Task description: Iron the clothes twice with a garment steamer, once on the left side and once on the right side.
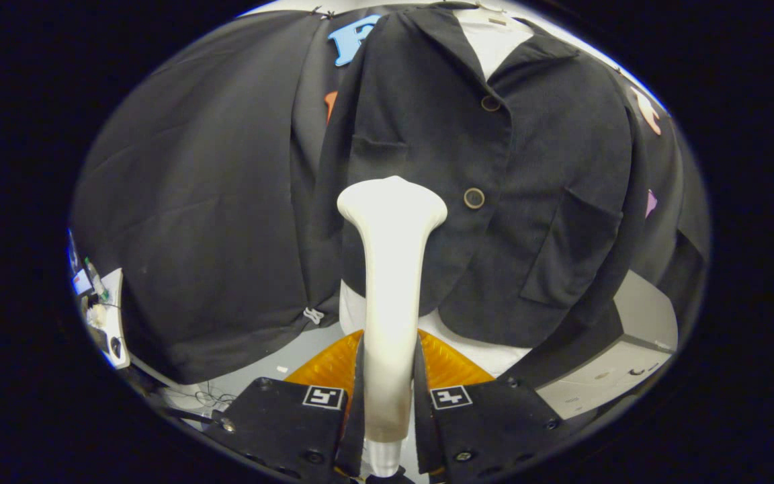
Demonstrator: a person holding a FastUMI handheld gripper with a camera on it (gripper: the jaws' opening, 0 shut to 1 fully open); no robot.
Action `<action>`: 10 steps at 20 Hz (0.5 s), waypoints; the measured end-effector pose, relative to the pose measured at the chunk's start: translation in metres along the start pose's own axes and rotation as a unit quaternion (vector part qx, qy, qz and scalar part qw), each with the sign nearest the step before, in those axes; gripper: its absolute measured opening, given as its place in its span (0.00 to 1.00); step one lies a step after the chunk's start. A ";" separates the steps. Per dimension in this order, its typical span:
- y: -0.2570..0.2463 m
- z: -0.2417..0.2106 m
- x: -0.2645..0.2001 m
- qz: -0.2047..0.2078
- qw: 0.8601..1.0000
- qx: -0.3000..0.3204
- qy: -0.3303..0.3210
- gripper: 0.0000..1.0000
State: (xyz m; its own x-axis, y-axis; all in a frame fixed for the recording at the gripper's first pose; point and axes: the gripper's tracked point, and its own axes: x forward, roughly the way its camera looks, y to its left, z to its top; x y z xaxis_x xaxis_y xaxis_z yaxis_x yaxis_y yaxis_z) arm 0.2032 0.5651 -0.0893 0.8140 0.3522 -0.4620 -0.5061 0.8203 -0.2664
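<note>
The gripper (390, 396) has both fingers (293, 420) pressed against the handle of a cream-white plastic garment steamer (390, 269), one on each side, so the tool is clamped between them. The handle rises straight up from the fingers and widens at the far end into a flat, rounded head. That head sits in front of the left front panel of a dark charcoal woven jacket (481, 188) — whether it actually touches the cloth cannot be told from this angle.

The jacket hangs upright just beyond the steamer, its lapels open at the top over a white shirt or lining (491, 40). Two round brown buttons (474, 198) run down the front edge; the lower one lies just right of the steamer head, the upper one higher and a little further right. A patch pocket (562, 249) sits on the jacket's right-hand panel, low down. Below the hem a white rounded form (474, 343) shows, and near the fingers, on either side of the handle, lies a ribbed orange translucent piece (330, 366).

Black cloth (199, 202) hangs behind and to the left of the jacket. To the right, low and near, stands a grey-and-white box-shaped unit (615, 363). At the far left a white board with small items (108, 316) stands on edge, with thin cables (205, 396) trailing on the pale floor nearby.
</note>
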 end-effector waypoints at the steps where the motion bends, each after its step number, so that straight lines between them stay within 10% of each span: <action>1: 0.001 -0.004 0.001 -0.001 1.000 -0.001 0.004 0.33; 10: -0.019 -0.016 -0.023 0.005 1.000 0.026 -0.001 0.34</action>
State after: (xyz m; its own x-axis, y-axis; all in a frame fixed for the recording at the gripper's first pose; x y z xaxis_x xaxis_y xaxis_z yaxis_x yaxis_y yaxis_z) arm 0.1900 0.5340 -0.0870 0.8090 0.3615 -0.4635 -0.4992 0.8389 -0.2171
